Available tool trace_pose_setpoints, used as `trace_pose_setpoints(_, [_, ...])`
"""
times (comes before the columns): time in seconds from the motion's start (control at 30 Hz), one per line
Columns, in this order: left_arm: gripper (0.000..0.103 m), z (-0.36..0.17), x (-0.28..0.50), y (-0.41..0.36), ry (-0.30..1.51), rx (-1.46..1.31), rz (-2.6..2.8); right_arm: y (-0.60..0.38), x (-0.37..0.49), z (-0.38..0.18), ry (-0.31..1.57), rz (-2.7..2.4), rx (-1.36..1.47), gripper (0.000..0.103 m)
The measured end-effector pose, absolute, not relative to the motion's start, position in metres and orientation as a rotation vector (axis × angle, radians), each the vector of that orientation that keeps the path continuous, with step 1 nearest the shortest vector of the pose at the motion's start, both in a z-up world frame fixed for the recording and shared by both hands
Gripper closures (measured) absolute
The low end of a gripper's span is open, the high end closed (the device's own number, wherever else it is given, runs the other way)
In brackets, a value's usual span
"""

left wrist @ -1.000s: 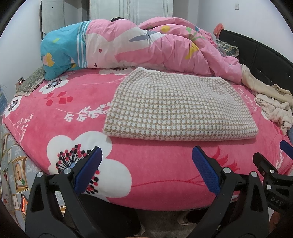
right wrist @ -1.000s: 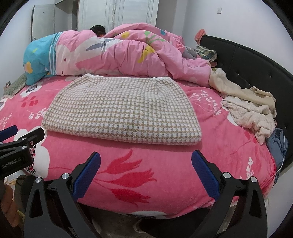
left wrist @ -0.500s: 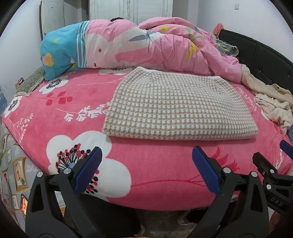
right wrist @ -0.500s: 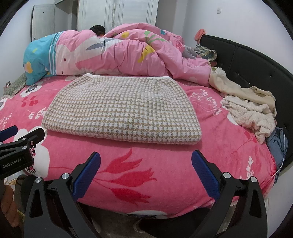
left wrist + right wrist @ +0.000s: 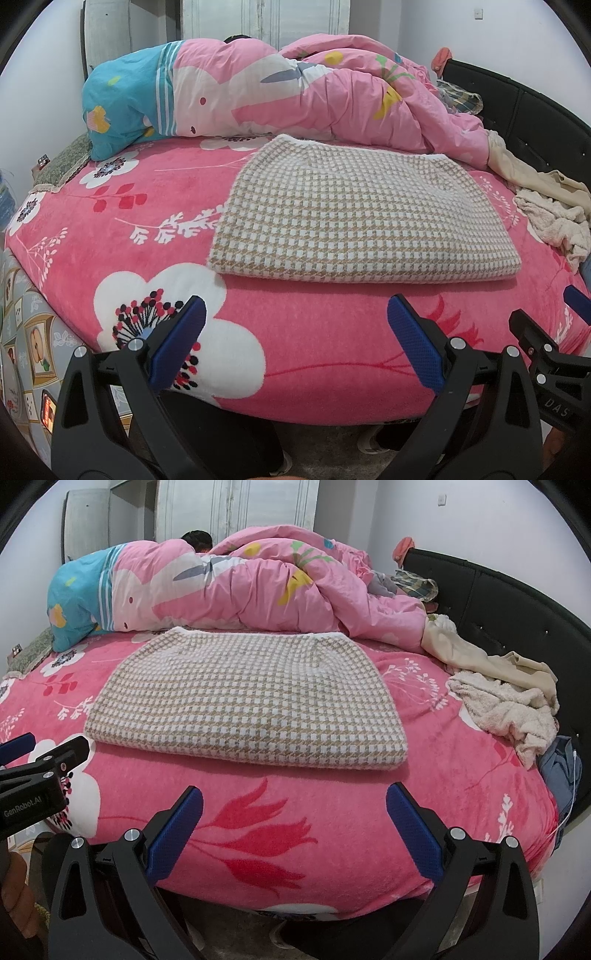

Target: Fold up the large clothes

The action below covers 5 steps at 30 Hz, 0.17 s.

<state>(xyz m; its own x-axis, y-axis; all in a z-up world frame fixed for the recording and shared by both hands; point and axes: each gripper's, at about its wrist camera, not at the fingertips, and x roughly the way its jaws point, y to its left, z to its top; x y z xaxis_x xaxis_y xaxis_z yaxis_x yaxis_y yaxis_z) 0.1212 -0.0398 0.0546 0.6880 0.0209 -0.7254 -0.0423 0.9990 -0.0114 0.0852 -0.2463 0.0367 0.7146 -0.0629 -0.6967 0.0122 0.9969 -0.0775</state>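
Note:
A beige-and-white houndstooth garment (image 5: 362, 218) (image 5: 251, 701) lies folded flat in a neat rectangle on the pink flowered bed (image 5: 147, 206) (image 5: 332, 812). My left gripper (image 5: 295, 332) hangs open over the bed's near edge, short of the garment's front fold, nothing between its blue pads (image 5: 177, 339). My right gripper (image 5: 295, 812) is open too, at the near edge below the garment's front right part, and empty. Each gripper shows at the side of the other's view: the right one (image 5: 554, 354) and the left one (image 5: 40, 771).
A pink and blue rabbit-print duvet (image 5: 295, 96) (image 5: 240, 587) is heaped along the far side. Cream clothes and a fluffy towel (image 5: 509, 705) (image 5: 554, 218) lie at the right by the black headboard (image 5: 517, 605). A blue garment (image 5: 561, 768) sits at the bed's right edge. The floor lies below the near edge.

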Motion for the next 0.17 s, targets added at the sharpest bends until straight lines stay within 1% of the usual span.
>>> trace_pose_setpoints(0.17, [0.008,0.0543,0.1206,-0.0404,0.811,-0.028,0.037,-0.2469,0.0856,0.036,0.775,-0.041,-0.065,0.006])
